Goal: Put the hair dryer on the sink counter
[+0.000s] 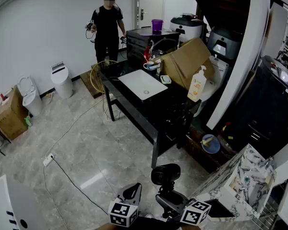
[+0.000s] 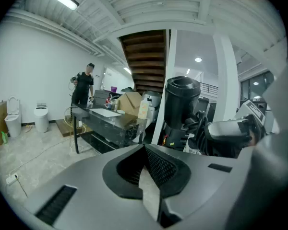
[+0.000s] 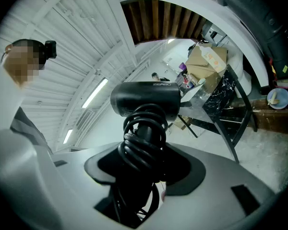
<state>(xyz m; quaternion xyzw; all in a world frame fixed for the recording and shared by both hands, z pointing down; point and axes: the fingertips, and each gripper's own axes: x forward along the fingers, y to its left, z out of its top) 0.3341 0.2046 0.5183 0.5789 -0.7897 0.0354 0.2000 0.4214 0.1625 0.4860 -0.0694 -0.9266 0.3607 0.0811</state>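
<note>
My right gripper (image 3: 146, 176) is shut on the handle of the black hair dryer (image 3: 145, 99), which has its cord coiled round the handle. In the head view the hair dryer (image 1: 165, 175) stands upright at the bottom centre, above my right gripper (image 1: 170, 199). My left gripper (image 1: 133, 190) hangs just to its left, shut and with nothing in it. The left gripper view shows the hair dryer (image 2: 182, 103) close by on the right. The black sink counter (image 1: 134, 102) with its white basin (image 1: 143, 85) stands further ahead, across the floor.
A person (image 1: 107, 24) stands at the back holding grippers. On the counter are a soap bottle (image 1: 198, 84), a cardboard box (image 1: 188, 61) and cups. Two white toilets (image 1: 62, 80) stand at left. A cable (image 1: 67, 176) runs across the floor. A marble slab (image 1: 240, 178) lies at right.
</note>
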